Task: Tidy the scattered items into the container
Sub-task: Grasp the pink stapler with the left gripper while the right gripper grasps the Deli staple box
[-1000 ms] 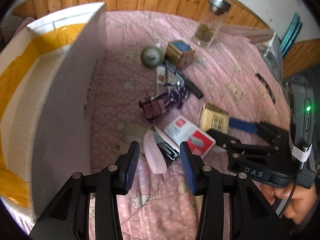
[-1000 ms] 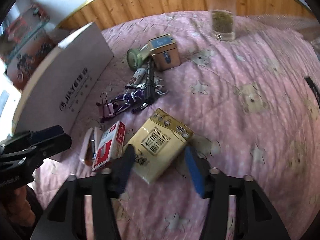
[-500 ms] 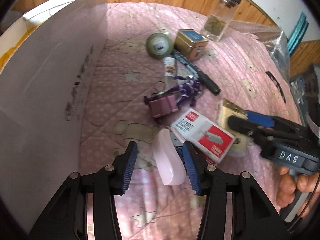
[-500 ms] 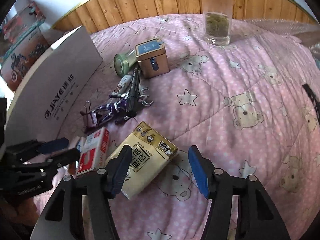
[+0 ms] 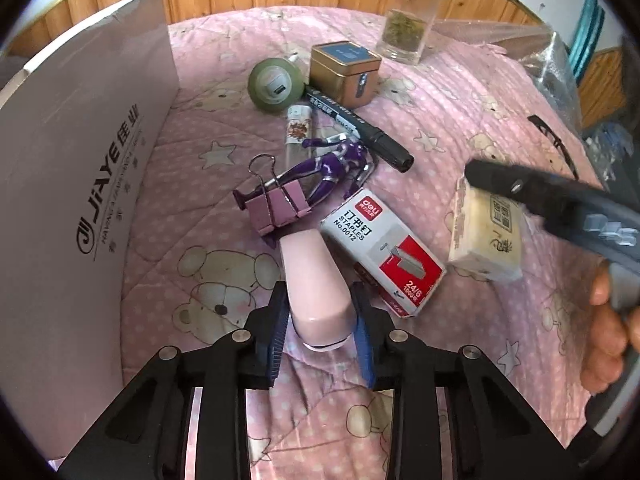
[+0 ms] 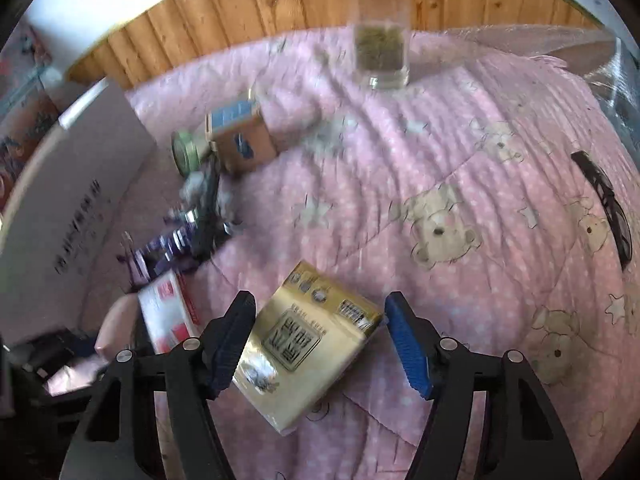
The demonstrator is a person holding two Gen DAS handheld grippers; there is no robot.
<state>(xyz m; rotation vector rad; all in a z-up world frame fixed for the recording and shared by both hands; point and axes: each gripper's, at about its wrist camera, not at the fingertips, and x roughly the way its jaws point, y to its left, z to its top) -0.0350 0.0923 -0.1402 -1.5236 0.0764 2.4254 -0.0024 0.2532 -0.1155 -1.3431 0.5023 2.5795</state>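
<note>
My left gripper (image 5: pixel 320 336) is shut on the pink stapler (image 5: pixel 314 280), which still rests on the pink quilt. Beside it lies a red and white staple box (image 5: pixel 380 248). My right gripper (image 6: pixel 320 344) is open, its jaws on either side of a yellow tissue pack (image 6: pixel 308 344) that lies on the quilt; the pack also shows in the left wrist view (image 5: pixel 486 236). The white cardboard box (image 5: pixel 76 200) stands at the left. A pink binder clip (image 5: pixel 276 208), a purple figure (image 5: pixel 332 168), a black marker (image 5: pixel 360 128), a green round case (image 5: pixel 276 84) and a gold tin (image 5: pixel 344 70) lie beyond.
A glass jar (image 5: pixel 412 20) with dried leaves stands at the back, also in the right wrist view (image 6: pixel 380 32). Clear plastic wrap (image 5: pixel 560 60) lies at the right. A black comb (image 6: pixel 608 204) lies on the quilt at the far right. A wooden wall bounds the bed behind.
My left gripper has moved forward and closed onto the pink stapler. My right gripper has moved down over the tissue pack, still open.
</note>
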